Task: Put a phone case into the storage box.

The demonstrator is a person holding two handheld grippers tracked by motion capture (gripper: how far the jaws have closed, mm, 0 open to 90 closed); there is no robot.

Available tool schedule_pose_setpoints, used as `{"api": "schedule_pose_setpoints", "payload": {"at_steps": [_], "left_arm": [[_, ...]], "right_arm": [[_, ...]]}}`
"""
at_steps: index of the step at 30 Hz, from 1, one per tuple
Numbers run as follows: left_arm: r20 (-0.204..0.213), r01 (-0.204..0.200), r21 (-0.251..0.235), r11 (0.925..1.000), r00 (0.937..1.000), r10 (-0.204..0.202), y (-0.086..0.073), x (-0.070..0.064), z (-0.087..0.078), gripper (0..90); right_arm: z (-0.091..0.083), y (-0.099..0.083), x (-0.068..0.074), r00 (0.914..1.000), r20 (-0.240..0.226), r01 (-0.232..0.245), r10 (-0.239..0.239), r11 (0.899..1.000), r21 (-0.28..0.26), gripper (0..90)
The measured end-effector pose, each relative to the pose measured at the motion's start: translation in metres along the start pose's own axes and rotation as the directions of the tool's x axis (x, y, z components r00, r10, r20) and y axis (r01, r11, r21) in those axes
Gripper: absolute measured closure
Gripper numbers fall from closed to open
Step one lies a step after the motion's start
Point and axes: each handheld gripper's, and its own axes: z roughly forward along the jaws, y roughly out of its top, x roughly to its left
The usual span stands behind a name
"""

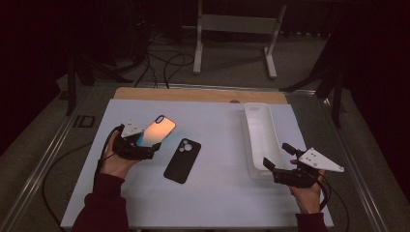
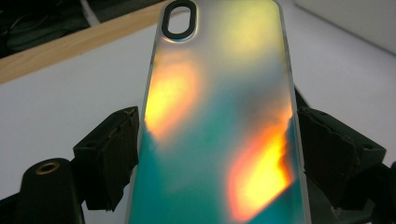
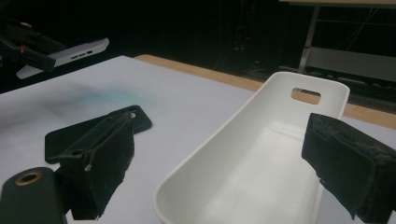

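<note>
The white table (image 1: 212, 193) carries everything here, and the largest thing on it is the long white tray (image 1: 261, 137), lying lengthwise on the right side with its near end just ahead of the right gripper (image 1: 276, 163). That gripper hovers with its jaws spread wide and nothing between them; in the right gripper view the tray (image 3: 261, 177) opens up directly ahead, its rounded near rim between the two black pads. Next in size, the black phone (image 1: 183, 160) lies flat near the middle of the table, camera end away from the person, untouched and well apart from the tray. Smallest is the iridescent phone case (image 1: 157, 130), lifted off the table on the left and clenched across its width by the left gripper (image 1: 145, 145); in the left gripper view the case (image 2: 219, 126) runs up between the pads (its orange and teal sheen is reflected light), which press against its two long edges. The step in hand looks like carrying the case, just picked up. The next move probably calls for a steady sideways carry over the black phone toward the tray, keeping the squeeze firm so that the slick case does not slip, while the right gripper could steady the tray.
</note>
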Motion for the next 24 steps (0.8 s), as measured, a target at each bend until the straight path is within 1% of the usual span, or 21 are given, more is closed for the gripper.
{"api": "schedule_pose_setpoints", "payload": {"at_steps": [6, 8, 12, 15, 16, 17, 20, 24], "left_arm": [[0.015, -0.018, -0.009, 0.9998, 0.9997, 0.018, 0.008, -0.011, 0.008, 16.8], [0.012, -0.023, -0.015, 0.9996, 0.9997, 0.023, 0.010, -0.015, 0.010, 16.8], [0.024, -0.035, -0.029, 0.9990, 0.9991, 0.036, 0.016, -0.022, 0.013, 16.8], [0.035, -0.049, -0.039, 0.9980, 0.9981, 0.050, 0.022, -0.028, 0.016, 16.8], [0.039, -0.053, -0.040, 0.9978, 0.9978, 0.054, 0.023, -0.029, 0.016, 16.8], [0.039, -0.053, -0.040, 0.9978, 0.9978, 0.054, 0.023, -0.029, 0.016, 16.8], [0.052, -0.059, -0.054, 0.9968, 0.9967, 0.062, 0.027, -0.035, 0.019, 16.8], [0.064, -0.082, -0.063, 0.9946, 0.9942, 0.086, 0.034, -0.042, 0.022, 16.8]], "right_arm": [[0.005, 0.002, -0.002, 0.9999, -0.015, -0.003, 0.003, 1.000, 0.012, 8.9], [0.006, 0.003, -0.002, 0.9998, -0.020, -0.007, 0.007, 1.000, 0.015, 8.9], [0.011, 0.005, -0.002, 0.9993, -0.037, -0.008, 0.009, 0.999, 0.035, 8.9], [0.013, 0.007, -0.002, 0.9989, -0.046, -0.006, 0.008, 0.999, 0.044, 8.9], [0.015, 0.008, -0.001, 0.9988, -0.048, -0.012, 0.014, 0.999, 0.043, 8.9], [0.015, 0.009, -0.002, 0.9988, -0.047, -0.012, 0.014, 0.999, 0.044, 8.9], [0.018, 0.010, -0.002, 0.9987, -0.048, -0.014, 0.017, 0.999, 0.049, 8.9], [0.021, 0.013, -0.002, 0.9982, -0.055, -0.022, 0.025, 0.998, 0.052, 8.9]]}}
